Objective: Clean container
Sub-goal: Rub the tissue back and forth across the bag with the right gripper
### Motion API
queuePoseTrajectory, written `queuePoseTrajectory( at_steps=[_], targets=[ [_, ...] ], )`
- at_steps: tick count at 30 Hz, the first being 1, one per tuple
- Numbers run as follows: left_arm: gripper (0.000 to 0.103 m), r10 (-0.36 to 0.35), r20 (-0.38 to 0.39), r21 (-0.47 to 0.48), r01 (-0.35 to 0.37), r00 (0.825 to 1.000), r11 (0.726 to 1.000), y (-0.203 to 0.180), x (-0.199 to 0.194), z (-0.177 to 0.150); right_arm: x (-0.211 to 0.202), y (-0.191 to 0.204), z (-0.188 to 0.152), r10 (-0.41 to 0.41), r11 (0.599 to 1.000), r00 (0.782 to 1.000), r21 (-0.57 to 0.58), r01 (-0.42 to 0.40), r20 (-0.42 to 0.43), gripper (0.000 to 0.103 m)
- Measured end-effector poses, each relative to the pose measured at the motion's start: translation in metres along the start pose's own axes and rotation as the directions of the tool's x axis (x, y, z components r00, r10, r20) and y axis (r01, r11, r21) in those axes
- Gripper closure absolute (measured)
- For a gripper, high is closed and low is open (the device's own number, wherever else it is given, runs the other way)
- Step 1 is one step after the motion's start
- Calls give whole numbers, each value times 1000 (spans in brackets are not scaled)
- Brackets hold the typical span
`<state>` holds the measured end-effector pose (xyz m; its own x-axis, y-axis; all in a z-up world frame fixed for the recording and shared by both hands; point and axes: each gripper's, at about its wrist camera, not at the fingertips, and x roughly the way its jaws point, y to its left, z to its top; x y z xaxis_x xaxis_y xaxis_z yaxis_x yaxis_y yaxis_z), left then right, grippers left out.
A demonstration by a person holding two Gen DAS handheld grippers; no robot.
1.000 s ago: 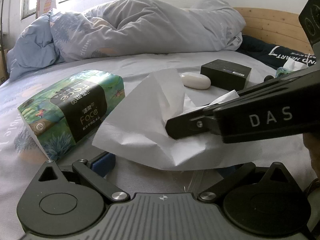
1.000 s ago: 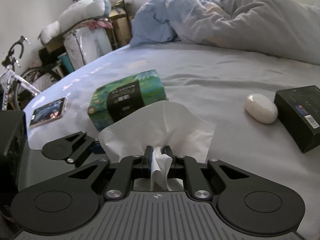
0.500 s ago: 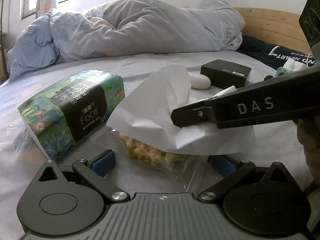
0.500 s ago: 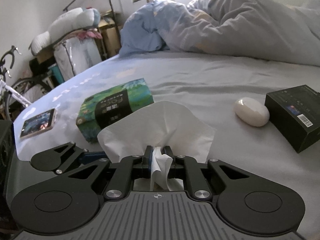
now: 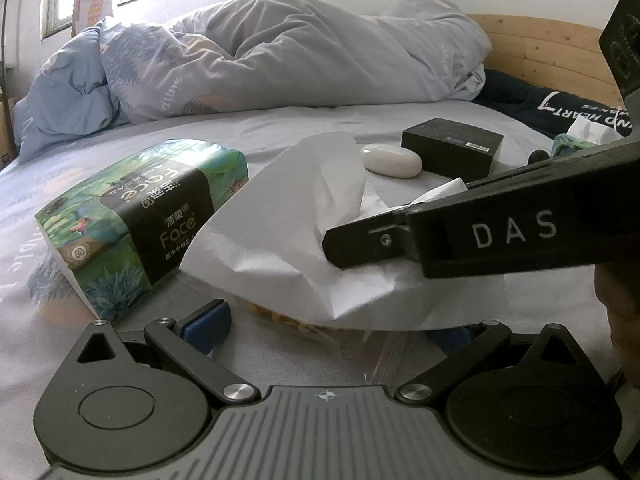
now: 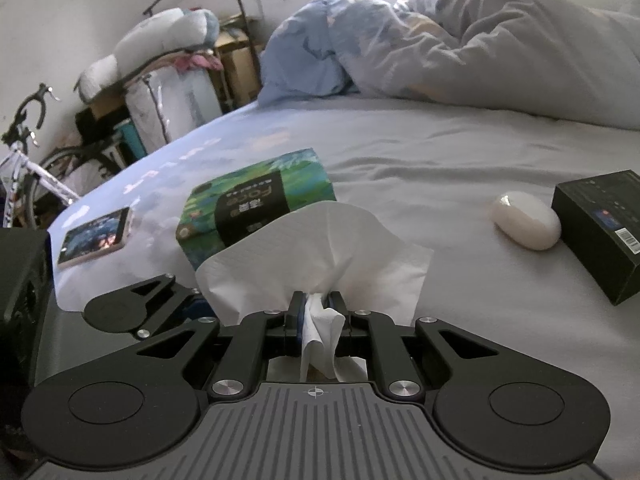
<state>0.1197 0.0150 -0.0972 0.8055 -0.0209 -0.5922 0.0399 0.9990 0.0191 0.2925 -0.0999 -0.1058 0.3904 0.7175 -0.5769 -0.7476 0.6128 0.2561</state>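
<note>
Container — what looks like a clear bag (image 5: 380, 354) with yellow bits inside — lies on the bed between our left gripper's (image 5: 324, 324) wide-spread fingers, mostly hidden under the tissue (image 5: 288, 248). Our right gripper (image 6: 316, 306) is pinched tight on that tissue. If we wipe before the left closes, the slick bag may slide or spill — and thin paper could tear.

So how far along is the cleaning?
Done: a tissue is out and clamped in the right tool. In hand: it hangs over a clear bag holding yellow bits, between the open left tool's fingers. Left: the wiping itself; none is visible yet.
</note>
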Motion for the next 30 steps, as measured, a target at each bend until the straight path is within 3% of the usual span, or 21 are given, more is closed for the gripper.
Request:
queuePoseTrajectory(
  at_steps=[30],
  targets=[
    [0,2,-1,-2,-2,1000,1000,-1,1,0,0,2,0,-9,1000,1000,-3,9,-2,90]
  ],
)
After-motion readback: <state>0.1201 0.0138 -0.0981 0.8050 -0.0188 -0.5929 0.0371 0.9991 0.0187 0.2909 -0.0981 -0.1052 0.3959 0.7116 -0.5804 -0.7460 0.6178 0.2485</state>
